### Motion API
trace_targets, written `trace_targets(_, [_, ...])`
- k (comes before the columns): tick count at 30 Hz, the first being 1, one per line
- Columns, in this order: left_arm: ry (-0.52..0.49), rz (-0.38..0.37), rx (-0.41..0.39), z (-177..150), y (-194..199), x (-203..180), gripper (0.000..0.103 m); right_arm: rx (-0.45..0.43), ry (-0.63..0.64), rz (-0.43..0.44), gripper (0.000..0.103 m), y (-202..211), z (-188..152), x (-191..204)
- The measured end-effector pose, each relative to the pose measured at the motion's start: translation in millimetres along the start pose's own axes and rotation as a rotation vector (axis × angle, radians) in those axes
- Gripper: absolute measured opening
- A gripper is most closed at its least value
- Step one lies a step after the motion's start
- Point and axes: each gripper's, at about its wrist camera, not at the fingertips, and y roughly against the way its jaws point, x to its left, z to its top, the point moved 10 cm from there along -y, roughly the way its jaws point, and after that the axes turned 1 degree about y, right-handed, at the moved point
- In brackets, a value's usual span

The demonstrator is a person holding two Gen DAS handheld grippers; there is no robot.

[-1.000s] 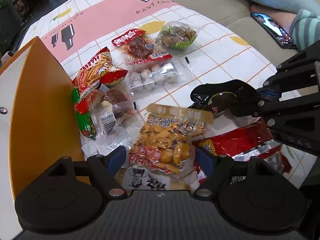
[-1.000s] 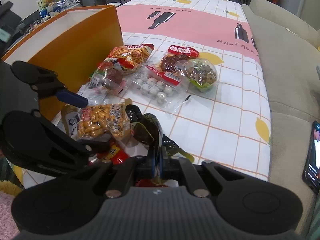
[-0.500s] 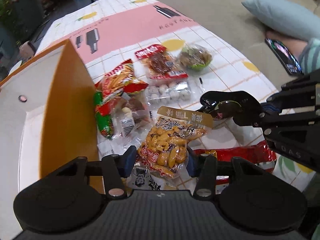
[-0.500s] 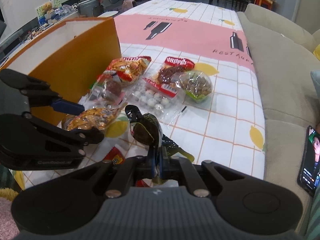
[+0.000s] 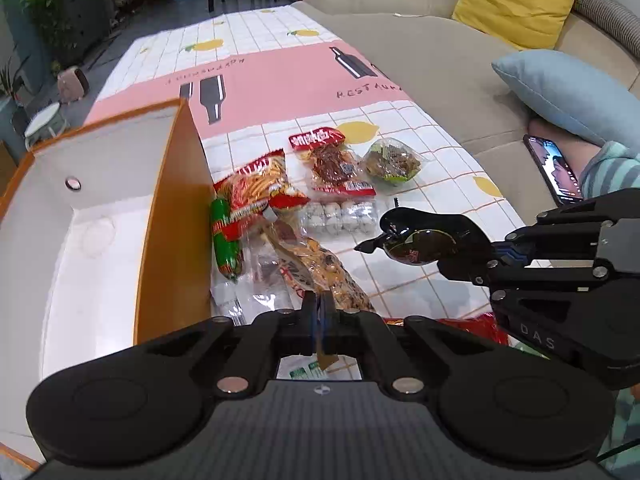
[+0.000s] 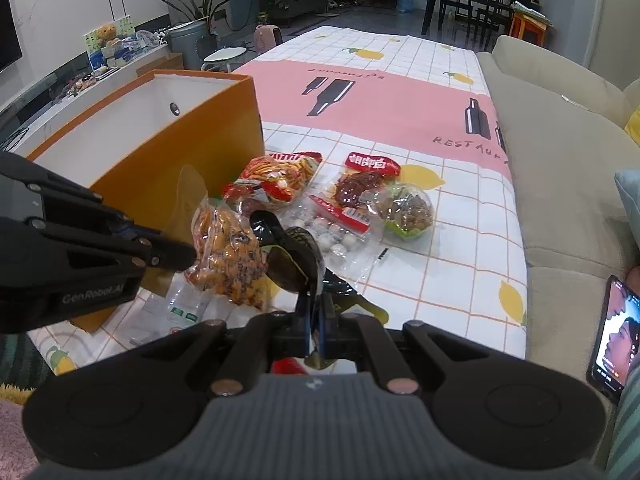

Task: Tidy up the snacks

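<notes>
handling note: two soft packets in grip, box at left

i have the left gripper [image 5: 319,312] with its jaws clamped together on the edge seal of the yellow snack packet [image 6: 226,256]. the packet hangs clear of the desk [image 6: 460,240], just beside the orange wall of the open box [image 5: 168,216]. the right gripper [image 6: 316,320] has its jaws pinched shut on the dark foil packet [image 5: 424,236], which is also held off the desk.

handling, as i judge it:
- both packets are light and soft. the film crumples and the contents shift, so each will swing and twist below its grip.
- the flat seal strip is the correct place to take hold. a grip on the bulging middle may crush the pieces or slip on glossy film.
- the yellow snack packet's loose body may catch the box rim. i would carry it well above the wall before release.

remaining on the desk: the stick snack bag [image 5: 256,196], the red meat packet [image 5: 332,164], the clear pack of white balls [image 5: 340,216] and the green-rimmed packet [image 5: 394,162].
</notes>
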Motion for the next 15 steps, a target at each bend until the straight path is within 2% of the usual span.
trace_targets(3, [0.039,-0.023,0.012,-6.2,-4.4,5.1,0.000,0.012,-0.022,0.023,0.000,-2.1,-2.5,3.7])
trace_targets(13, [0.176,-0.114,0.033,-15.6,-18.1,15.3,0.017,0.058,-0.058,0.071,0.000,-24.0,-12.8,10.2])
trace_targets(15, [0.188,-0.126,0.031,-16.3,-20.2,14.3,0.017,0.062,-0.074,0.082,0.000,-26.9,-13.2,8.7])
